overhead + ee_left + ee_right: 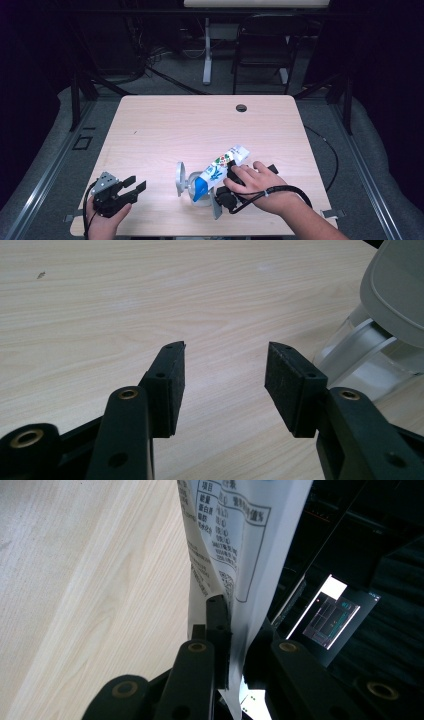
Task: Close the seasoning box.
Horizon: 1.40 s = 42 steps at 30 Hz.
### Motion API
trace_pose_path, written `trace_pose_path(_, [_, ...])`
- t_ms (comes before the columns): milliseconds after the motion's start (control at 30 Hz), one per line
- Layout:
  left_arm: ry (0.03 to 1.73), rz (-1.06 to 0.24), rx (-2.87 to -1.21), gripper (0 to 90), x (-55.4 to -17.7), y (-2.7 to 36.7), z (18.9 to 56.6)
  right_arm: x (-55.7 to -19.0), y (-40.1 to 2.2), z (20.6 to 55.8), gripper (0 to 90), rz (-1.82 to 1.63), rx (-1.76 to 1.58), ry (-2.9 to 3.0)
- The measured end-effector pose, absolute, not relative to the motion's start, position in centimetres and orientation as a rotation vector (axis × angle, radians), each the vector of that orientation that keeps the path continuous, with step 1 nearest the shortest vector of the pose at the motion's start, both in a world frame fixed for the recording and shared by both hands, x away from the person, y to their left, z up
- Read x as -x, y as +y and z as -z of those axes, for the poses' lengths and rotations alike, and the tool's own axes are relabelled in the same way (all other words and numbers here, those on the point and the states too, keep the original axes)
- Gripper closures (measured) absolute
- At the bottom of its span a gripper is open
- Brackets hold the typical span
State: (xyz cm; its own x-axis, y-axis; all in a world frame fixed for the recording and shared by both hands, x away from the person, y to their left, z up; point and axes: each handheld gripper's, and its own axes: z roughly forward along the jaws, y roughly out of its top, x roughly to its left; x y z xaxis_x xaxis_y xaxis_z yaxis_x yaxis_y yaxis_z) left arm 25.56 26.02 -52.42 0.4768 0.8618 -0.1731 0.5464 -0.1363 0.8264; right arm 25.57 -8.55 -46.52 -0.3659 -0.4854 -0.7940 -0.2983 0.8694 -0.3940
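Note:
A white carton with a blue top end and printed pictures hangs tilted, blue end down, over a clear jug. The jug's grey lid stands flipped up at its left. My right gripper, under the person's hand, is shut on the carton's upper part. In the right gripper view the jaws pinch the carton's white printed side. My left gripper rests open near the table's front left corner with nothing between its fingers. The jug and its lid sit to its right.
The light wooden table has a round cable hole at its far middle. A black cable loops from the right gripper across the person's wrist. Beyond the table stand a dark chair and a white table leg.

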Motion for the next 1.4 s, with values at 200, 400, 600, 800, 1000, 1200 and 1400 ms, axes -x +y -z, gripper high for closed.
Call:
trace_pose_path(200, [1.187, -0.435, -1.813, 50.9, -25.5, 26.0, 52.4, -25.6, -8.4, 46.4, 85.3, 0.216, 0.576, 1.984])
trace_pose_path(400, [1.188, -0.439, -1.807, 50.9, -25.5, 26.0, 52.3, -25.4, -8.2, 46.1, 86.2, 0.246, 0.585, 1.979])
trace_pose_path(600, [1.187, -0.439, -1.807, 50.9, -25.5, 26.0, 52.3, -25.3, -8.2, 45.9, 86.9, 0.245, 0.581, 1.992])
trace_pose_path(800, [1.187, -0.439, -1.806, 50.9, -25.5, 26.0, 52.3, -25.3, -8.2, 45.9, 87.8, 0.256, 0.591, 1.972])
trace_pose_path(1000, [1.187, -0.437, -1.808, 50.9, -25.5, 26.0, 52.3, -25.1, -8.2, 45.7, 88.1, 0.266, 0.584, 1.98])
trace_pose_path(1200, [1.187, -0.437, -1.806, 50.9, -25.5, 26.0, 52.3, -25.1, -8.2, 45.5, 88.5, 0.264, 0.6, 1.965])
trace_pose_path(1400, [1.186, -0.437, -1.807, 50.9, -25.5, 26.0, 52.3, -25.0, -8.1, 45.4, 88.8, 0.277, 0.606, 1.96])
